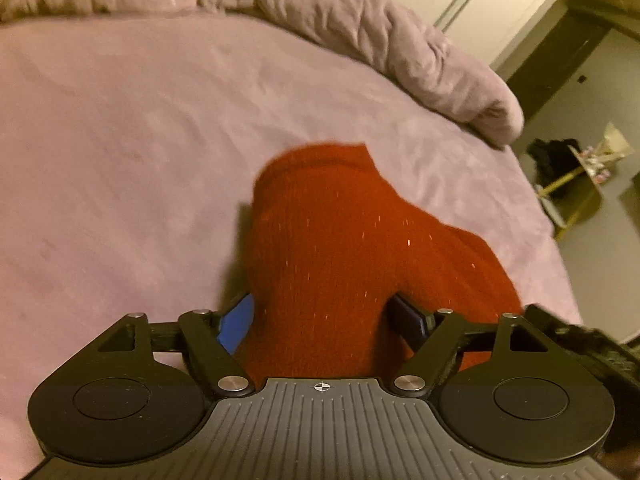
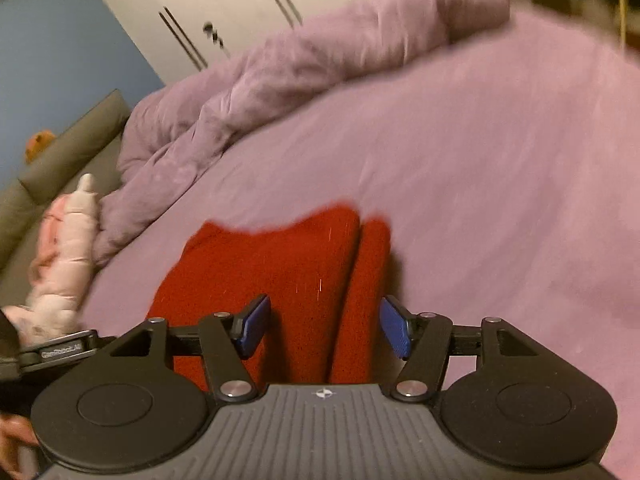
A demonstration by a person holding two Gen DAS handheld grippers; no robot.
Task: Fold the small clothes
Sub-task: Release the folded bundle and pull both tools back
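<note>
— Seen from the left wrist, what surface, what room?
— Mauve bed sheet [image 1: 120, 140], lightly creased, filling most of the view. Bunched duvet [image 1: 360, 40] heaped along the far edge. Beyond, pale wardrobe doors [image 1: 460, 0], a dark doorway and, down on the floor at right, a small yellow-legged stand [image 1: 580, 184].
— And the red garment [image 1: 328, 248]?
— Lying on the sheet, right under the camera. Long axis running straight away from the lens, rounded end farthest off, a second lobe spilling to the right.
— Left gripper [image 1: 324, 320]?
— Spread wide, blue pads at either flank of the cloth, no visible pinch.
— Over to the right wrist, then?
— Same sheet [image 2: 500, 160], blurred. Duvet [image 2: 280, 80] piled at upper left, wardrobe [image 2: 240, 0] behind, blue wall [image 2: 60, 60], grey upholstered edge [image 2: 72, 148], pink plush toy [image 2: 64, 248] beside the bed.
— Garment [image 2: 280, 272] there?
— Flat on the sheet, close in, a lengthwise fold line leading away from the lens; far edge ragged with blur.
— Right gripper [image 2: 324, 326]?
— Released, pads parted above the cloth, clear of it on the right side.
</note>
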